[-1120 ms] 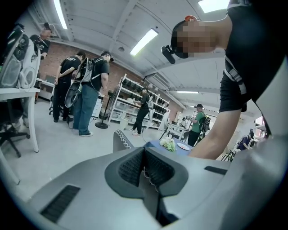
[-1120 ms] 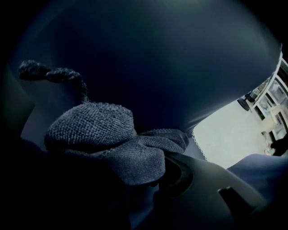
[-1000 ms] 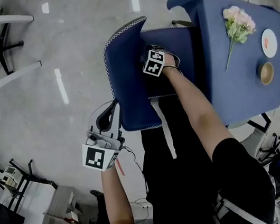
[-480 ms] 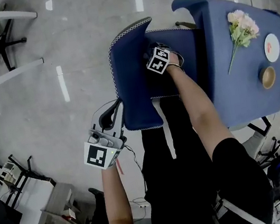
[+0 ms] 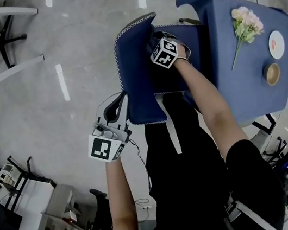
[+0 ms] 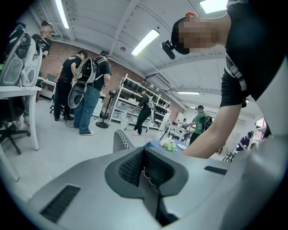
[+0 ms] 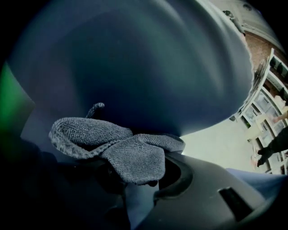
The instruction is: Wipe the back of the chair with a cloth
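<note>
— What was the left gripper doing?

— It hung over the floor, just beside the left edge of the chair back. Its jaws were pressed together with nothing between them.

— And the right gripper?

— Farther up, at the chair back near its top edge. Its jaws were clamped on a bunched grey cloth, and the cloth lay against the blue fabric.

— Anything beyond the chair?

— A table under a blue cover. A spray of pale flowers lay near its far edge, and a plate and a small bowl sat along the right edge.
</note>
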